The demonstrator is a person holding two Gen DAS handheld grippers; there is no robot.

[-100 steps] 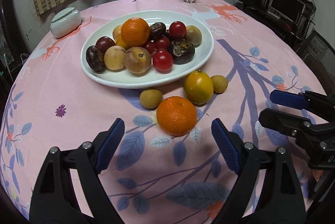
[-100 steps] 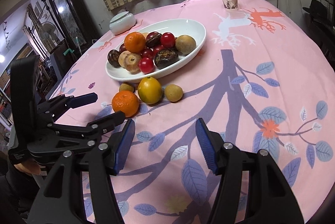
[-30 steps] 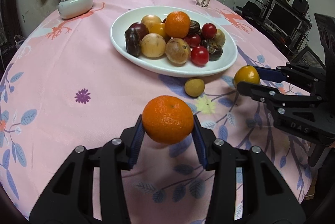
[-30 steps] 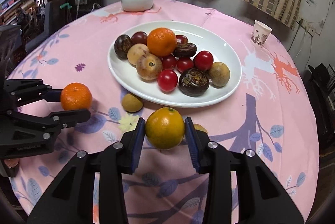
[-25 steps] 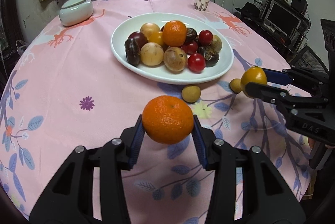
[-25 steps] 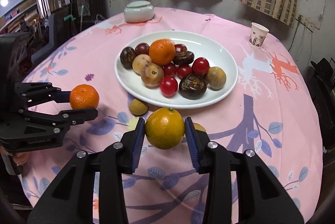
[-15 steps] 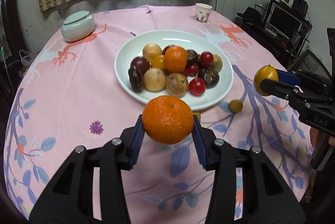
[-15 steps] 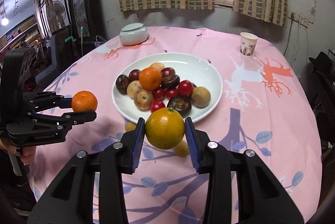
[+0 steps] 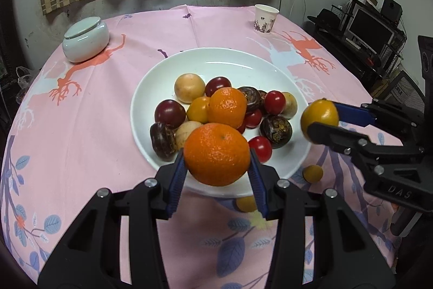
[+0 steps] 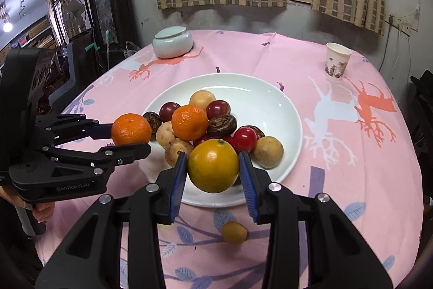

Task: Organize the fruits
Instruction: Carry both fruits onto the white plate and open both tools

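A white oval plate (image 9: 235,64) (image 10: 259,89) holds several fruits: an orange, red, dark brown and tan ones. My left gripper (image 9: 216,172) is shut on an orange tangerine (image 9: 216,153) and holds it above the plate's near rim; it also shows in the right wrist view (image 10: 131,128). My right gripper (image 10: 213,178) is shut on a yellow-orange citrus (image 10: 213,166), held above the plate's near edge; it shows at the right of the left wrist view (image 9: 319,116). Two small tan fruits (image 9: 312,173) (image 9: 245,203) lie on the cloth by the plate; one shows in the right wrist view (image 10: 234,232).
A pink patterned cloth (image 9: 81,126) covers the round table. A pale lidded jar (image 9: 86,39) (image 10: 172,42) stands at the back left, a paper cup (image 9: 265,18) (image 10: 337,64) at the back right. A monitor and shelves (image 9: 370,29) stand right of the table.
Both grippers have lifted their fruits off the cloth and moved up and towards the plate. The fruits now hang over the plate's near rim.
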